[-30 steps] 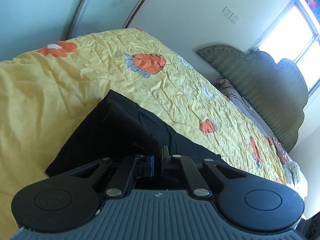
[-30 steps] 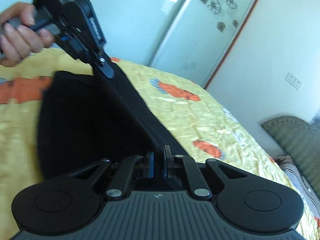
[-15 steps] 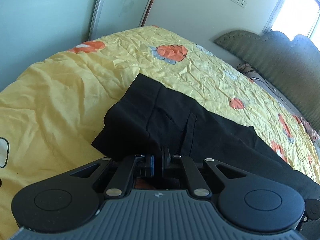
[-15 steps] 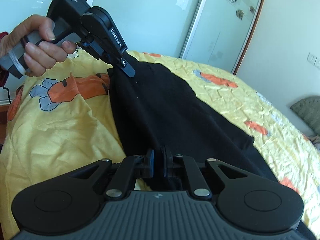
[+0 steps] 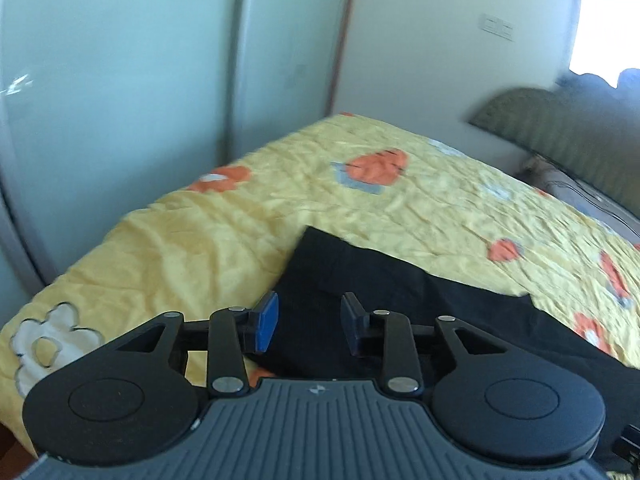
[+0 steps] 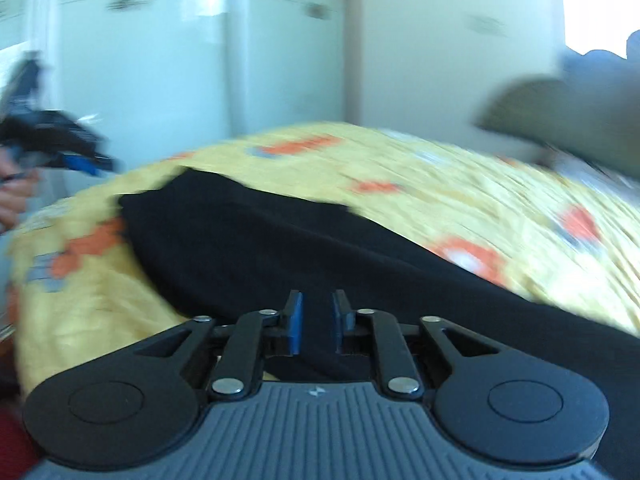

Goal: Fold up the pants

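**Both grippers off the cloth**

Pants [image 5: 400, 304] down flat on the bed [image 5: 208, 248], dark length running off to the right. Left gripper [image 5: 308, 322] spread wide, gripping nothing. Right gripper [image 6: 316, 322] parted too, cloth beneath but unpinched. Looks like a between-folds pause. Next up, probably: pinch an end, carry it across.
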`<move>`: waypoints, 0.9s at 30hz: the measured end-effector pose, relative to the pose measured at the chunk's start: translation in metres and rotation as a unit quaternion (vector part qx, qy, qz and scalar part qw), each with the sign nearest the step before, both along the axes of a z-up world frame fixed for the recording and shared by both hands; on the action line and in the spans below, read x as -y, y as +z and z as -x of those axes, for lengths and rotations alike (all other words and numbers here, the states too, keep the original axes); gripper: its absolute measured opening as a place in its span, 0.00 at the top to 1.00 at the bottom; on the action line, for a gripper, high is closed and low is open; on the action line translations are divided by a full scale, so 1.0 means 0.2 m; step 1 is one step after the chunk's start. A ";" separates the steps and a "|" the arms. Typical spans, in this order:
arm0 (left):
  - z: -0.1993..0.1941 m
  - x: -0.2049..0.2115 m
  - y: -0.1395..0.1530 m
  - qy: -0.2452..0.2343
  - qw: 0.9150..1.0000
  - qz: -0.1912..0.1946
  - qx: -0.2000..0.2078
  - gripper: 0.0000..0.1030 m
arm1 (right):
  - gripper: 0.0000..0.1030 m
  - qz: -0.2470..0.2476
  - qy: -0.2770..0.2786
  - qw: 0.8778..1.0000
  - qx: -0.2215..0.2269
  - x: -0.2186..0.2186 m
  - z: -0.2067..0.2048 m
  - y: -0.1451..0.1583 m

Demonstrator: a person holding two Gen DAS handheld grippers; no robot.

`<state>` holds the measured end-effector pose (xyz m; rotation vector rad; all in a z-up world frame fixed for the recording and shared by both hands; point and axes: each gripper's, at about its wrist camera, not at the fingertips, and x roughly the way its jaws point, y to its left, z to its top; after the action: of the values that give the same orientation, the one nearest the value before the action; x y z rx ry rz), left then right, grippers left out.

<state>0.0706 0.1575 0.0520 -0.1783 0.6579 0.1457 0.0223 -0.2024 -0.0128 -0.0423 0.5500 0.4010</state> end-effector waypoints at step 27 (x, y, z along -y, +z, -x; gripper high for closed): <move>0.12 1.37 -0.47 -0.599 0.761 -0.247 0.041 0.67 | 0.93 -0.456 -0.255 0.853 -0.025 0.87 0.17 -0.26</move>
<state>0.0471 -0.1156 -0.0421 0.7648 0.5201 -0.9302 -0.0125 -0.3763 -0.0649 1.0201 0.3560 0.1067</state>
